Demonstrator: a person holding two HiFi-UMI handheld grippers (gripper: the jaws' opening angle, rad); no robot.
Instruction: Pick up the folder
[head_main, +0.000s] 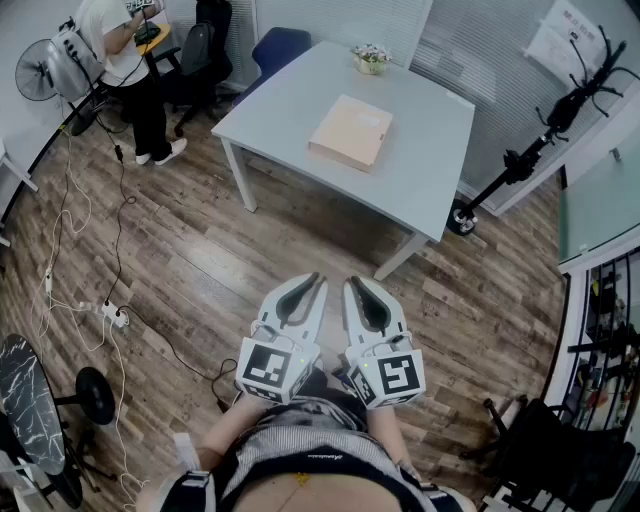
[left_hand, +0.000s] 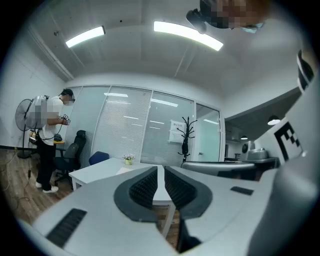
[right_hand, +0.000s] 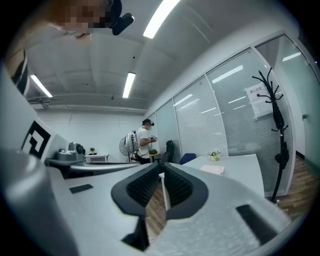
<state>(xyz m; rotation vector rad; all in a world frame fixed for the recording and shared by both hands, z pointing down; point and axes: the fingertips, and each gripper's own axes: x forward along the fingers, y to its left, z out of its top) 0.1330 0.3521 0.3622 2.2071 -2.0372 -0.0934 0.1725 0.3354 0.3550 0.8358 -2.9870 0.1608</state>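
Note:
A flat, pale tan folder (head_main: 350, 132) lies on the light grey table (head_main: 285, 100), far ahead of me across the wooden floor. Both grippers are held level close to my body, side by side and well short of the table. The left gripper (head_main: 312, 281) is shut with nothing between its jaws, and so is the right gripper (head_main: 356, 284). In the left gripper view the left gripper (left_hand: 161, 170) points toward the table, with the folder (left_hand: 123, 170) small in the distance. In the right gripper view the folder (right_hand: 213, 170) lies to the right of the closed right gripper (right_hand: 161, 176).
A small flower pot (head_main: 371, 58) stands at the table's far edge. A blue chair (head_main: 277, 46) sits behind it. A person (head_main: 125, 60) stands at the far left by a fan (head_main: 38, 75). Cables and a power strip (head_main: 112, 315) trail on the floor at left; a black coat rack (head_main: 540, 135) lies at right.

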